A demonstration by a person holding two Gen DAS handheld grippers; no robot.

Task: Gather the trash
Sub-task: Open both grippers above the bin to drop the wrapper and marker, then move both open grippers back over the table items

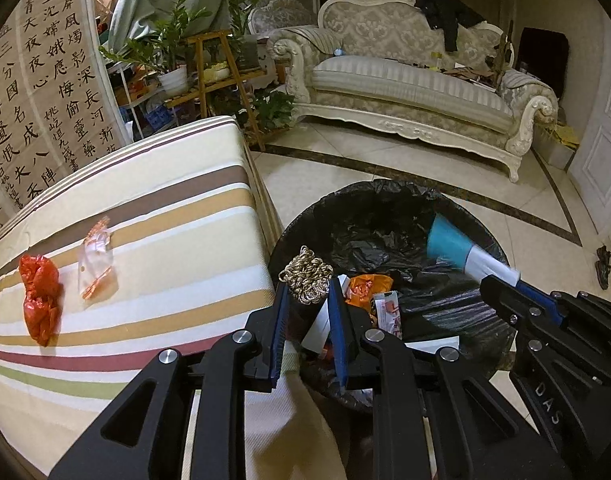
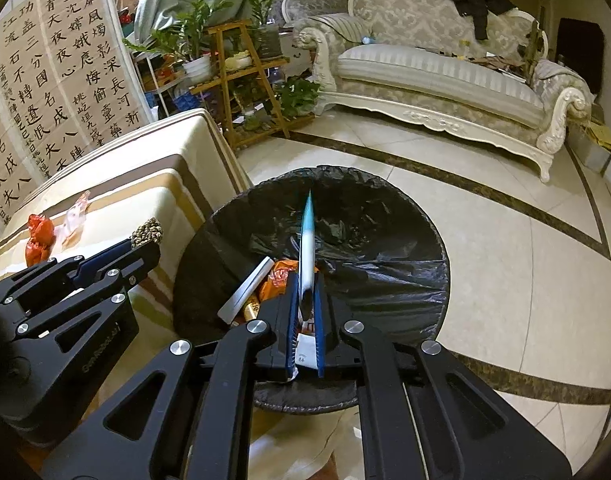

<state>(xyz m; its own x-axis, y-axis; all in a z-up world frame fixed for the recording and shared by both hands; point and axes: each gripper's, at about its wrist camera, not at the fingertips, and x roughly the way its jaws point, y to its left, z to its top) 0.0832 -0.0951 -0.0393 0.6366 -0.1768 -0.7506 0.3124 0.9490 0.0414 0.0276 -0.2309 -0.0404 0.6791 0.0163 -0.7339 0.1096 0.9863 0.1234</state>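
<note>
Over the black-lined bin (image 1: 389, 216), both grippers are holding trash, so the step in hand appears to be the drop. The left gripper (image 1: 305, 300) is pinching a bundle of braided cord (image 1: 305, 274), its jaws standing only a little apart with the cord filling the gap; the bundle is hanging at the bin's near-left rim, just past the table edge. The right gripper (image 2: 305, 300) is clamped almost fully closed on a flat blue-and-white packet (image 2: 307, 248), seen edge-on from its own camera and sticking out over the middle of the bin.

Judgement: the next move is calling for both pairs of jaws to open while the items are sitting over the liner. The cord is lying close to the rim, so the left gripper may need to go a little further right first, or the bundle could catch on the edge and fall outside.

Inside the bin, an orange wrapper (image 1: 367, 286) and a white box (image 2: 247, 288) are already lying among other scraps. On the striped table (image 1: 153, 216) to the left, a crumpled red bag (image 1: 39, 296) and a clear plastic wrapper (image 1: 97, 264) are lying side by side, apparently the next pickups. A sofa (image 1: 409, 80) and a wooden plant stand (image 1: 221, 72) are standing far across the tiled floor, well apart from the work. Nothing is blocking the bin's mouth.
</note>
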